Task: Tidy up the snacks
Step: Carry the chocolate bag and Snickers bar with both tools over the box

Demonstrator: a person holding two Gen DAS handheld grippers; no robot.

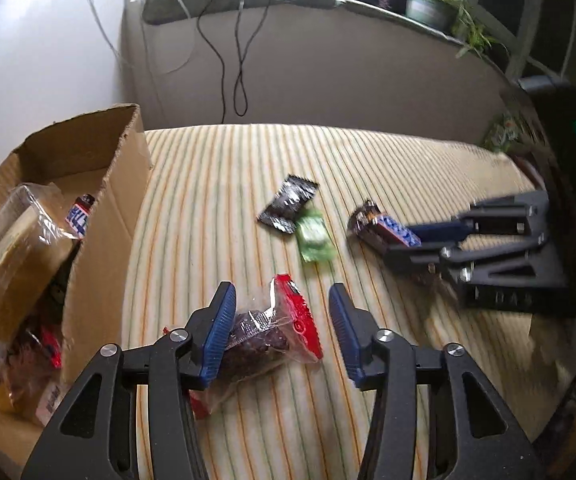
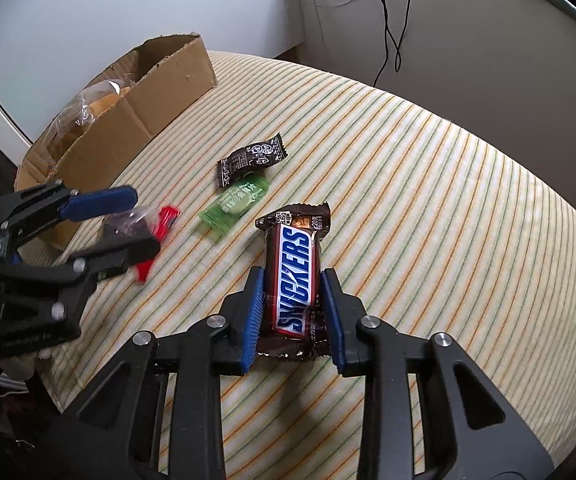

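My left gripper [image 1: 282,312] is open around a clear-and-red packet of dark snacks [image 1: 266,332] lying on the striped cloth; its left pad touches the packet. My right gripper [image 2: 292,304] is shut on a Snickers bar [image 2: 293,280], gripping its sides just above the cloth. The bar also shows in the left wrist view [image 1: 383,228], with the right gripper [image 1: 407,248] around it. A black wrapper [image 1: 289,204] and a green packet [image 1: 315,238] lie between the grippers. A cardboard box [image 1: 100,216] at the left holds bagged bread, another Snickers and other snacks.
The striped cloth [image 1: 367,168] covers a rounded table. Cables [image 1: 240,60] hang down the wall behind. A potted plant [image 1: 431,4] stands on the ledge at the back right. The box also shows in the right wrist view [image 2: 128,120].
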